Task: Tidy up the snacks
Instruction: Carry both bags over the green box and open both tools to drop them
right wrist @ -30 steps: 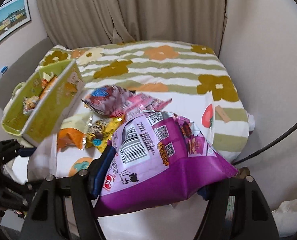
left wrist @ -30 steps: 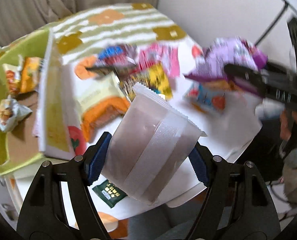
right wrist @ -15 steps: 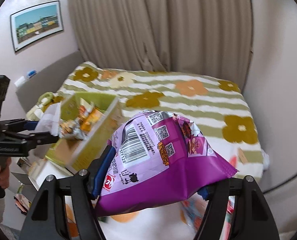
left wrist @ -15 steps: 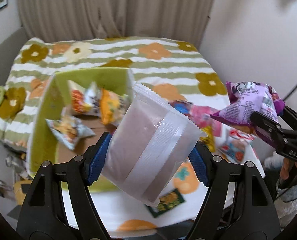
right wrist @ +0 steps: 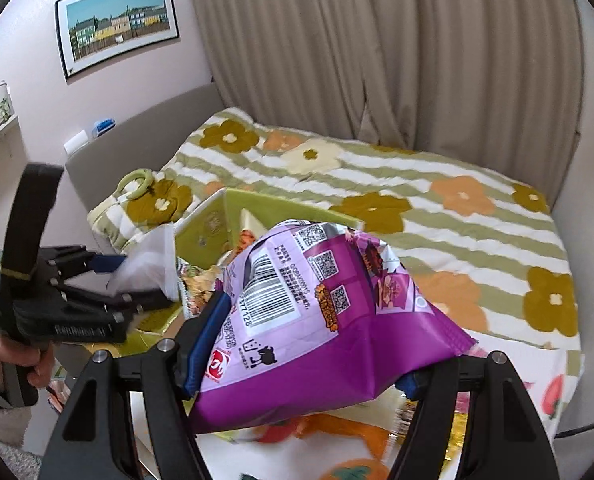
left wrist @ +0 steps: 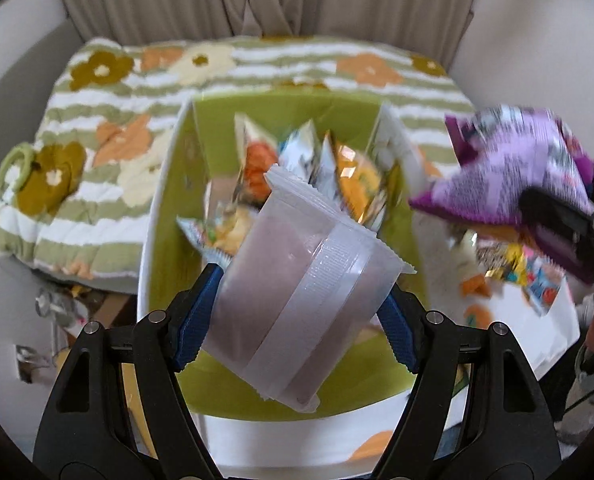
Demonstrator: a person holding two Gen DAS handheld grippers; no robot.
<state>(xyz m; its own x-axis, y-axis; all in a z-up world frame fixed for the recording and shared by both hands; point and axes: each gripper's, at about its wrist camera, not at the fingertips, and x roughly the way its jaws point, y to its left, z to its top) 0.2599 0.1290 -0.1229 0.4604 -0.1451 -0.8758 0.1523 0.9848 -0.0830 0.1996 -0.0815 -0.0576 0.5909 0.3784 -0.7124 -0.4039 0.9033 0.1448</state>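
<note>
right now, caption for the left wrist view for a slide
Left tongs hold a translucent packet over the green snack box; right tongs carry a purple bag alongside.

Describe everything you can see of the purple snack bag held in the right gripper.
The glossy purple foil snack bag is puffed and sealed, and it shows its back: a white barcode panel, several QR codes, small printed text and a red logo near the bottom corner. Its crimped end points right. It tilts, clamped at its lower part between the blue pads of the right gripper, in the air above the white fruit-print cloth, beside the green box. Nothing else touches it.
</note>
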